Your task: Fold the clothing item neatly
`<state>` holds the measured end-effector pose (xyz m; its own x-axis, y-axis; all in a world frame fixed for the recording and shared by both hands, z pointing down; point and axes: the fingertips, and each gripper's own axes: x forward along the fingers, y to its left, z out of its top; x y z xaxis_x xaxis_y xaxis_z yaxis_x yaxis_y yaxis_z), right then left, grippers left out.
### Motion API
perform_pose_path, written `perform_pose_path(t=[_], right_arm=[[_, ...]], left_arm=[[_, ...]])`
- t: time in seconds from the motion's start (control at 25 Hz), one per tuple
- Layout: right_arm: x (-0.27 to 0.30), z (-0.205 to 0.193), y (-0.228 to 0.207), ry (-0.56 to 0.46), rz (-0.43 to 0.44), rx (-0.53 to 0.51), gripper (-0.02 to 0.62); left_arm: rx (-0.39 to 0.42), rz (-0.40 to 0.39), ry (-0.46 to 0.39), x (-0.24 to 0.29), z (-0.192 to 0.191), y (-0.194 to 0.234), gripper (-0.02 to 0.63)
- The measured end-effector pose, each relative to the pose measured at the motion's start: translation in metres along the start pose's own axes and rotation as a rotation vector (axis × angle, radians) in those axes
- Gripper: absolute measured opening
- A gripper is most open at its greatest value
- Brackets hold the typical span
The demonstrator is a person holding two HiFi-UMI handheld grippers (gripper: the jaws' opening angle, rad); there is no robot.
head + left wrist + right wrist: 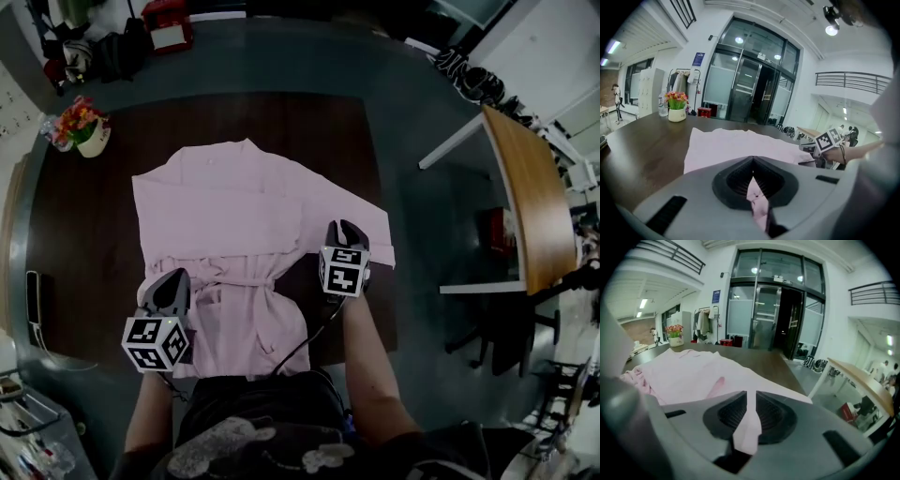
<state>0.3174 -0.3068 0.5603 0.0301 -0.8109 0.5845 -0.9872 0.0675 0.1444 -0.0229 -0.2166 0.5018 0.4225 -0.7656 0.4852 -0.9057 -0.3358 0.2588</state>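
A pale pink shirt (234, 216) lies spread on the dark wooden table (75, 253), its near part bunched up in front of me. My left gripper (171, 289) sits at the shirt's near left edge, shut on a pinch of pink fabric (757, 199) that shows between its jaws. My right gripper (345, 236) is at the shirt's right side by the sleeve, and a strip of pink cloth (747, 425) is clamped between its jaws. The far half of the shirt (693, 373) lies flat towards the table's back.
A white pot of flowers (82, 127) stands at the table's far left corner. A dark flat device (34, 295) lies at the left edge. A light wooden desk (525, 197) stands to the right across a gap of floor. Bags and a red box (167, 26) sit beyond the table.
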Motion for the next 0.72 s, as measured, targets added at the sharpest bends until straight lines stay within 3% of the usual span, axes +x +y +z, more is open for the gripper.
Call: perform_pose_path(t=[0.16, 0.4, 0.56, 0.72], right_arm=[[-0.039, -0.016, -0.063, -0.053, -0.076, 0.082, 0.048], [-0.097, -0.071, -0.190, -0.053, -0.151, 0.166, 0.048], [-0.103, -0.122, -0.236, -0.014, -0.062, 0.140, 0.048], [-0.086, -0.174, -0.225, 0.052, 0.123, 0.098, 0.049]], left_arm=[[0.021, -0.064, 0.011, 0.019, -0.003, -0.049, 0.009], [0.081, -0.188, 0.035, 0.066, -0.005, -0.159, 0.009], [0.094, -0.195, 0.068, 0.093, -0.019, -0.218, 0.009], [0.112, -0.177, 0.107, 0.113, -0.036, -0.258, 0.009]])
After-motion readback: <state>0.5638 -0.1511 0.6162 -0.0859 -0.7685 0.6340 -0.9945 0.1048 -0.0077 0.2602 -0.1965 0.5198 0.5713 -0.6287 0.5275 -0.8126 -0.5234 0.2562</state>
